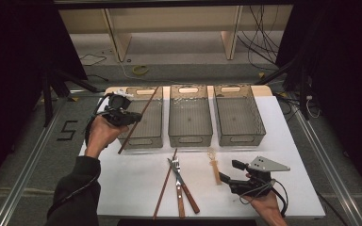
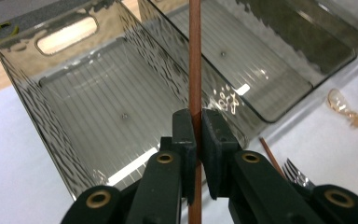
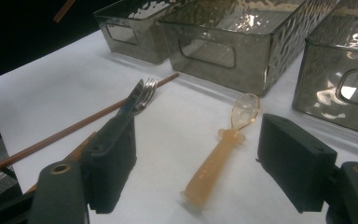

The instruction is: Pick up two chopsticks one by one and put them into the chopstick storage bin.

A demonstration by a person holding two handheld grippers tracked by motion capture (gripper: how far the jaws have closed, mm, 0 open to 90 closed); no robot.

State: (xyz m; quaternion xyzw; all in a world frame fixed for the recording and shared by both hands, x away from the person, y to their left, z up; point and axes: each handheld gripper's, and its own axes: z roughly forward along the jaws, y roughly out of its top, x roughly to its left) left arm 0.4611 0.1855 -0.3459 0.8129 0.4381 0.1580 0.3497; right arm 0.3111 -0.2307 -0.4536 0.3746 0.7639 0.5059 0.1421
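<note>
Upper left, the left gripper [image 1: 131,117] pinches a chopstick [image 1: 139,119] over the left bin [image 1: 143,140]; tilted, it could catch the rim. The right gripper [image 1: 230,172] gapes empty above the spoon [image 3: 219,154].

The white table [image 1: 136,174] is lit brightly from above, while the surroundings are left almost black. Glare is thrown off the rippled walls of the smoky bins [image 3: 242,18]. Soft shadows are cast beside the spoon [image 3: 223,149]. The near black jaws are rendered slightly soft.
</note>
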